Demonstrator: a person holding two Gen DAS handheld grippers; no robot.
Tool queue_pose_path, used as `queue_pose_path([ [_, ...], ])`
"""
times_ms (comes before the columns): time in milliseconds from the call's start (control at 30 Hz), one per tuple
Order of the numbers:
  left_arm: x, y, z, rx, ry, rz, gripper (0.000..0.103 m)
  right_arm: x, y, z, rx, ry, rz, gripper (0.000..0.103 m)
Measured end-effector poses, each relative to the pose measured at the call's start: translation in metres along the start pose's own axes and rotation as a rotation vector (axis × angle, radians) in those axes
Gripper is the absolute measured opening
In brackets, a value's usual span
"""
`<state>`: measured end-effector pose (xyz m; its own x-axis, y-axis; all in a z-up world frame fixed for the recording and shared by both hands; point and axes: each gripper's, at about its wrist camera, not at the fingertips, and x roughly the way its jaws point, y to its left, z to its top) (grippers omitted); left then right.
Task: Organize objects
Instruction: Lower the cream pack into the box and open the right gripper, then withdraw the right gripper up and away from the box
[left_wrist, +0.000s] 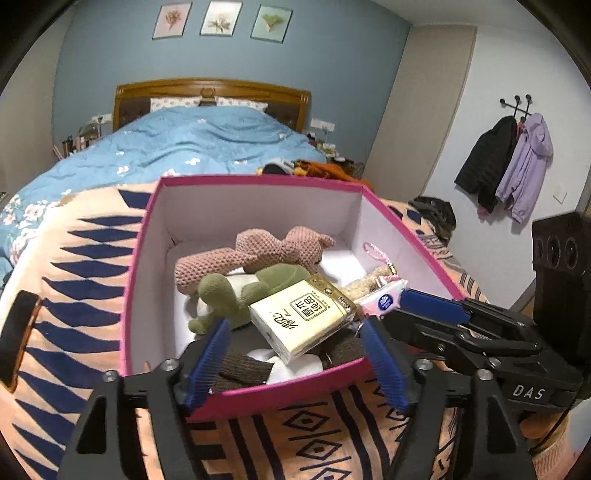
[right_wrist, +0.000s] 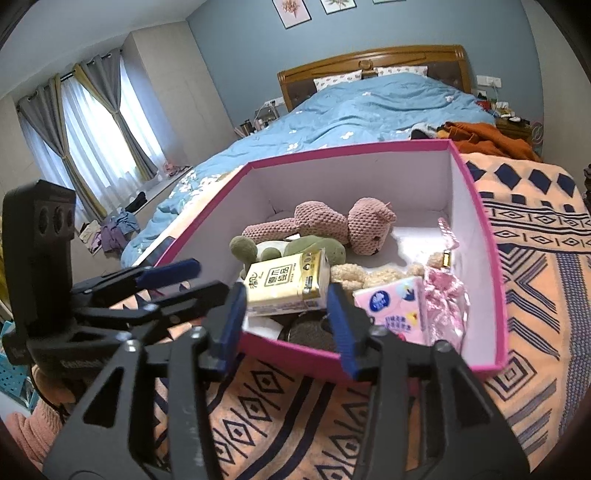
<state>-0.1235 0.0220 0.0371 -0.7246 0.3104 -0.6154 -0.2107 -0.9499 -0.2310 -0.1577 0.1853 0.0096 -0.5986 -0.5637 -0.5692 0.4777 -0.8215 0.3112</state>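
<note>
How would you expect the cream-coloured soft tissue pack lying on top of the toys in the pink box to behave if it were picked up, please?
The cream-coloured soft tissue pack looks like plastic-wrapped paper, so probably light and squashy rather than stiff. Its glossy film may be slightly slippery. It lies tilted on the green plush toy, so a push would likely slide it off, not roll it.

The left gripper (left_wrist: 297, 363) is hovering open at the near rim of the pink box (left_wrist: 135, 280), the yellow tissue pack (left_wrist: 301, 319) lying just beyond

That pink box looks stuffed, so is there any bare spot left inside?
Yes: white floor shows in the pink box back right corner, between the pink bear and the right wall. The near half is crowded with the tissue pack and green plush.
</note>
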Motion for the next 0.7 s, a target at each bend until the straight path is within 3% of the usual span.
queue_pose_path([
  [167,-0.027,-0.007,-0.009,0.021,-0.081,0.051,0.103,-0.022,0.011,-0.015,-0.060,-0.036,-0.036,0.076],
  [233,-0.038,-0.011,-0.017,0.036,-0.122,0.117,0.103,-0.034,0.018,-0.023,-0.098,-0.061,-0.064,0.085],
  [333,-0.046,-0.013,-0.030,0.042,-0.121,0.168,0.103,-0.051,0.027,-0.038,-0.139,-0.101,-0.105,0.094],
  [367,-0.047,-0.012,-0.034,0.039,-0.117,0.174,0.103,-0.053,0.028,-0.042,-0.144,-0.107,-0.115,0.102],
  [533,-0.049,-0.011,-0.060,0.030,-0.076,0.208,0.103,-0.059,0.036,-0.069,-0.172,-0.103,-0.189,0.103],
  [700,-0.054,-0.011,-0.082,0.015,-0.041,0.219,0.103,-0.058,0.035,-0.087,-0.148,-0.077,-0.190,0.103],
])
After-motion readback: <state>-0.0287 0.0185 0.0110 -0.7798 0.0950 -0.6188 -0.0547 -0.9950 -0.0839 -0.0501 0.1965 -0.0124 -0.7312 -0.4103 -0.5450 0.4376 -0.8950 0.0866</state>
